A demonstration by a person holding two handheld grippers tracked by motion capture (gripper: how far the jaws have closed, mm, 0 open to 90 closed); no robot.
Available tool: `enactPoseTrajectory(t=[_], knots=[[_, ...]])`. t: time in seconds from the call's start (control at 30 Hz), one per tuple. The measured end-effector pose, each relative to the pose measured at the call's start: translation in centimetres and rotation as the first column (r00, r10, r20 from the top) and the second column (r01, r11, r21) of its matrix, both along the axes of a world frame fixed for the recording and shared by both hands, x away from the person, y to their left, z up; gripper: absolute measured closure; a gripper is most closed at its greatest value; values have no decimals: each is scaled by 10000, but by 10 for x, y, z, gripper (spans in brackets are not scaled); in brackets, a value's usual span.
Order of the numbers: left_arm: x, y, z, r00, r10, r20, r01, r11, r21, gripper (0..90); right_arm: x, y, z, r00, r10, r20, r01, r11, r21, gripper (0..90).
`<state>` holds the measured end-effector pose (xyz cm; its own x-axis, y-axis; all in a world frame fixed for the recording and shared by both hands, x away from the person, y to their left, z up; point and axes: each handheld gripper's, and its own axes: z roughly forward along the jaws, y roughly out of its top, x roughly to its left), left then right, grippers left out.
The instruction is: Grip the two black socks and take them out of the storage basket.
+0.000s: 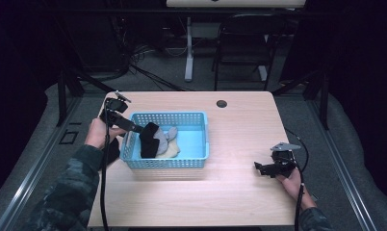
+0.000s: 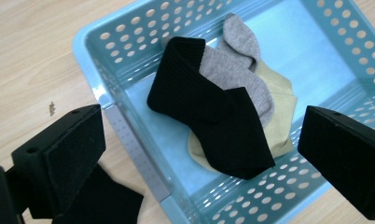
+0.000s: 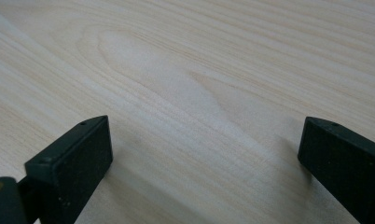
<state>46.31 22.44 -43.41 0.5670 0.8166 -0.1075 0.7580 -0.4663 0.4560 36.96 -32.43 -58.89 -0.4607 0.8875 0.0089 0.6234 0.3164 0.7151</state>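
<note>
over the table, high view: i am seeing the left gripper (image 1: 134, 127) hanging at the left wall of the blue basket (image 1: 197, 155), its nose pointing right, across the rim and into the basket.
socks, high view: the black sock (image 1: 149, 139) is lying in the basket's left half, draped over a grey sock (image 1: 168, 134) and a yellow sock (image 1: 174, 151); it is sitting just ahead of my left fingertips, well apart from the right gripper (image 1: 266, 168).
nearer hand: my left hand (image 1: 99, 134) is by far the closer one; the right hand (image 1: 292, 182) is resting low near the table's right edge.
left gripper view, fingers: the jaws are standing wide apart with nothing pinched between them; the left pad (image 2: 73, 158) is hovering outside the basket wall, the right pad (image 2: 344, 158) over the far perforated side.
left gripper view, lie of the sock: the black sock (image 2: 213, 112) is running on a slant from upper left to lower right, ribbed cuff at the upper end, below and between the jaws.
left gripper view, outside: another dark cloth (image 2: 111, 200) is lying on the table (image 2: 27, 56) just beside the basket.
right gripper view: the jaws are gaping over bare wood (image 3: 199, 93), holding nothing.
my judgement: any next grip on the black sock is turning on the left wrist dropping forward and down.
</note>
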Motion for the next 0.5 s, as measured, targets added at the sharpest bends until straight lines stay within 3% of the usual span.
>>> enactPoseTrajectory(t=[0.5], knots=[[9,-29,-19,9977,-429,-527,439,9989,171,6,0,0,0,10000,0,0,0,10000,2,24]])
